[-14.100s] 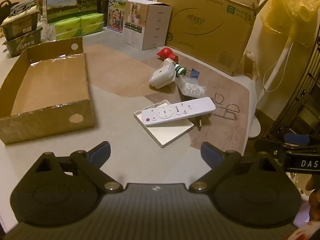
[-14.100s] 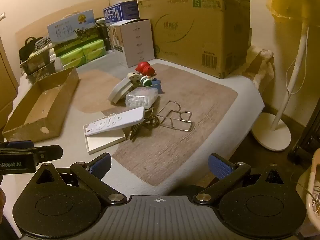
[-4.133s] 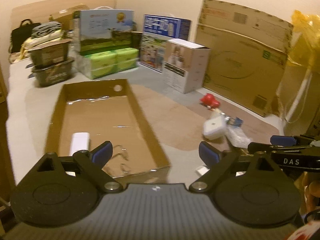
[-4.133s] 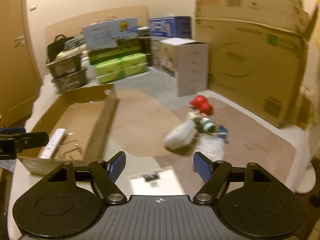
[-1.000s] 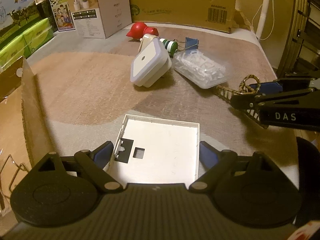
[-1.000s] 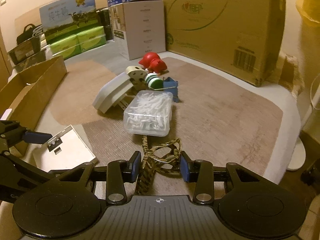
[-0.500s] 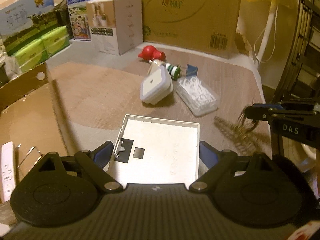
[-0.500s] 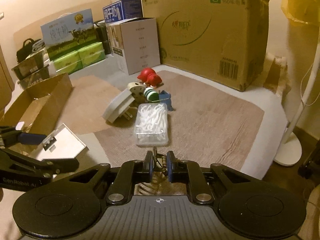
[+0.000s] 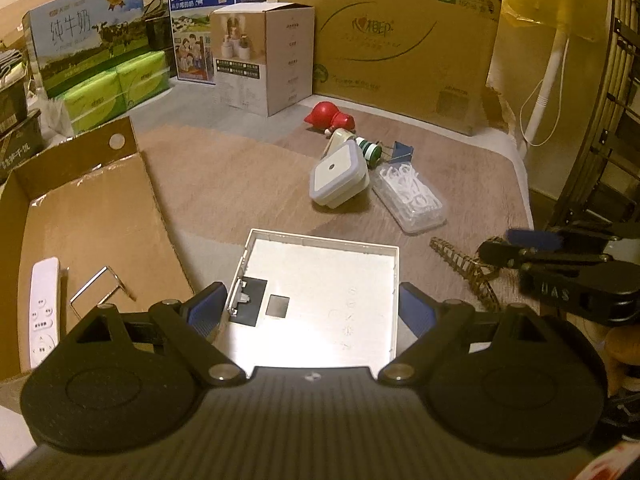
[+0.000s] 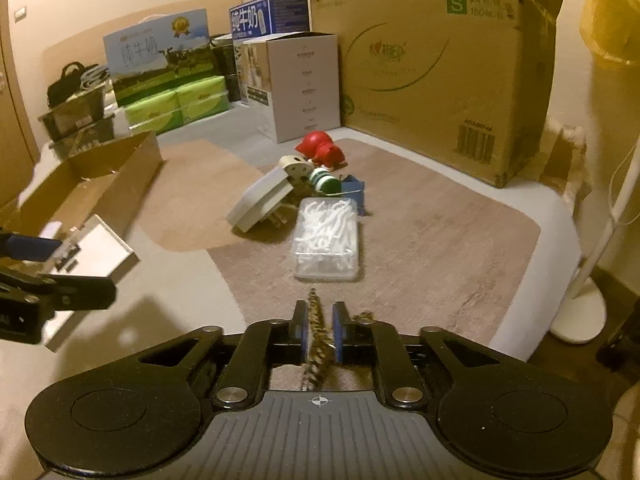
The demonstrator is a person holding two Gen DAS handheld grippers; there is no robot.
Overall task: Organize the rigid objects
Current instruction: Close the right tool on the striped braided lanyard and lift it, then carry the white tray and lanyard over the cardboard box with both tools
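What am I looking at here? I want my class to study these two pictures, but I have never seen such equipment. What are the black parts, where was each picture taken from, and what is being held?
No robot is here: a person holds a two-finger hand-held gripper in each hand, each with a camera looking along its fingers. The black shapes at the bottom of each picture are that gripper's own body.

The left camera shows the left hand-held gripper with its fingers spread wide across a white square panel. The right one appears at that picture's right edge.

The right camera shows the right hand-held gripper, whose jaws have just been opening a little, pinching a patterned hair clip.

On the mat lie a white plug, a clear box of floss picks, a red toy and a blue binder clip. The cardboard tray holds a remote and a wire rack.
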